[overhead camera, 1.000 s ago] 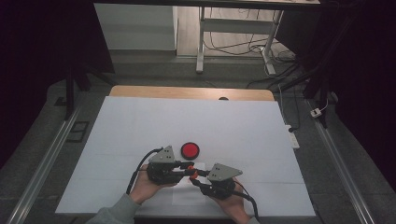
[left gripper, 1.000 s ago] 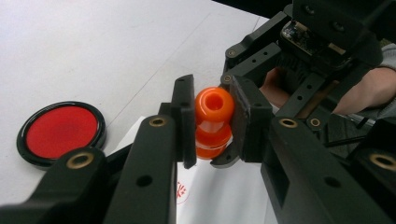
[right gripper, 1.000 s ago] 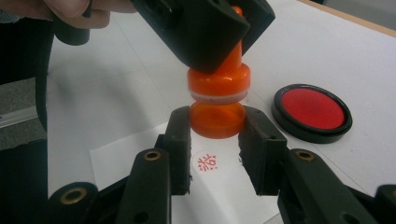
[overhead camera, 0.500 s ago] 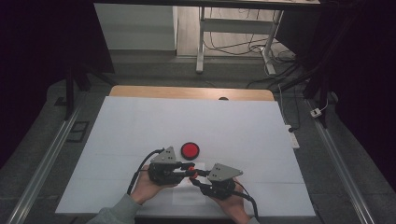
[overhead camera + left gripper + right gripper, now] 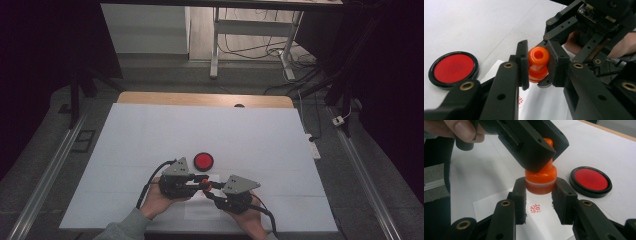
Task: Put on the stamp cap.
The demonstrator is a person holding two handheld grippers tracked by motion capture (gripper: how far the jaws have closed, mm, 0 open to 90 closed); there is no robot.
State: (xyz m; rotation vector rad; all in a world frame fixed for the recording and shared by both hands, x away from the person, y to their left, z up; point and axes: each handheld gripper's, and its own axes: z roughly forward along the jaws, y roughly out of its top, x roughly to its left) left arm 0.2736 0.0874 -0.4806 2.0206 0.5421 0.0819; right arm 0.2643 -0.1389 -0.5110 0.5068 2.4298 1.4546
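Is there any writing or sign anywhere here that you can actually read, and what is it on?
Red round stamp mark on the white paper slip, below the orange stamp: a ring around one or two characters, too small and blurred to read.
Edge of the same red mark in the left gripper view: partly hidden, unreadable.
Red ink pad: no writing on it.
Left gripper and right gripper: no readable label.

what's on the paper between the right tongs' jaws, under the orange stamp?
A red stamped mark on the white paper, directly beneath the orange stamp held by the right tongs. Seen in the right gripper view.
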